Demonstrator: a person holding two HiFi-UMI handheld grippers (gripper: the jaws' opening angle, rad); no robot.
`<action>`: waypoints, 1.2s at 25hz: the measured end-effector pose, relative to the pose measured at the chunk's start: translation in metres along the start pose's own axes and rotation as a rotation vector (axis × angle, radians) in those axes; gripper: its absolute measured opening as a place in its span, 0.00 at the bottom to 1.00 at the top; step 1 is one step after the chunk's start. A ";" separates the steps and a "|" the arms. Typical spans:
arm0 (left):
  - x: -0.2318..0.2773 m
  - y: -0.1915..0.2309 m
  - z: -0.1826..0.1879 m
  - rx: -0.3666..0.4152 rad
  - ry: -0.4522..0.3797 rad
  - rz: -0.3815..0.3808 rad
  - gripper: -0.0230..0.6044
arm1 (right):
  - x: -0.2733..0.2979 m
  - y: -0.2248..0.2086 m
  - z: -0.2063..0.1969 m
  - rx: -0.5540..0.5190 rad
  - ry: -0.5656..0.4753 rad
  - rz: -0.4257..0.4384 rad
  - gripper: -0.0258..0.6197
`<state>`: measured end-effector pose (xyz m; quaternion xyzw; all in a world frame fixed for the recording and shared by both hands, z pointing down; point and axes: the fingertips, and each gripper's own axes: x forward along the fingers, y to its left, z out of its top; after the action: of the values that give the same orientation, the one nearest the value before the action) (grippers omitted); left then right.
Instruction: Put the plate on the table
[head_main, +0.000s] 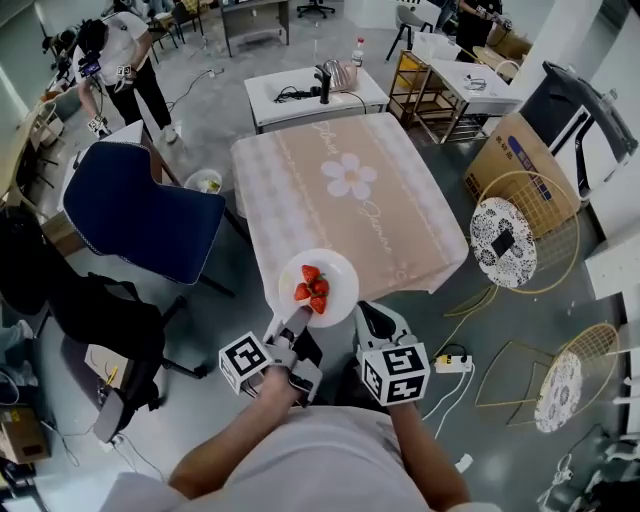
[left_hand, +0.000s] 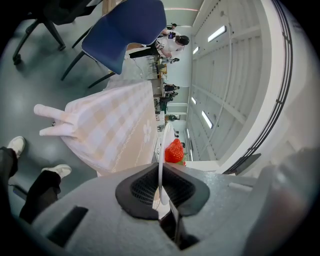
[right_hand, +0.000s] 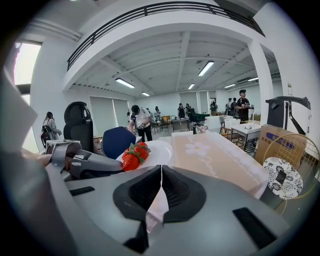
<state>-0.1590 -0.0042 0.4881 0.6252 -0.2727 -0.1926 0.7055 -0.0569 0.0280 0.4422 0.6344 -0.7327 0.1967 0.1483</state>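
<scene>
A white plate (head_main: 335, 272) with a few strawberries (head_main: 312, 288) hangs over the near edge of the table (head_main: 350, 195), which wears a beige cloth with a flower print. My left gripper (head_main: 298, 318) is shut on the plate's near rim. In the left gripper view the rim (left_hand: 161, 165) runs as a thin white line between the pads, with a strawberry (left_hand: 174, 151) beyond. My right gripper (head_main: 365, 312) sits just right of the plate, apart from it. Its jaws (right_hand: 161, 172) are shut with nothing held, and the plate (right_hand: 156, 151) lies ahead to the left.
A blue chair (head_main: 140, 210) stands left of the table and a black office chair (head_main: 90, 310) nearer me. Round patterned wire stools (head_main: 503, 242) and a power strip (head_main: 452, 364) are on the right. A white side table (head_main: 315, 95) stands behind, and a person (head_main: 120, 60) at back left.
</scene>
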 end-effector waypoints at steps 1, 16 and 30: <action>0.003 0.001 0.002 -0.001 -0.006 0.004 0.07 | 0.003 -0.002 0.000 0.001 0.000 0.007 0.05; 0.101 0.001 0.010 0.012 -0.105 0.067 0.07 | 0.068 -0.095 0.021 0.016 0.031 0.123 0.05; 0.177 -0.001 0.018 0.045 -0.199 0.129 0.07 | 0.127 -0.159 0.041 0.028 0.058 0.277 0.05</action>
<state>-0.0328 -0.1262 0.5141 0.5998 -0.3853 -0.2015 0.6717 0.0826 -0.1208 0.4812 0.5233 -0.8058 0.2437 0.1319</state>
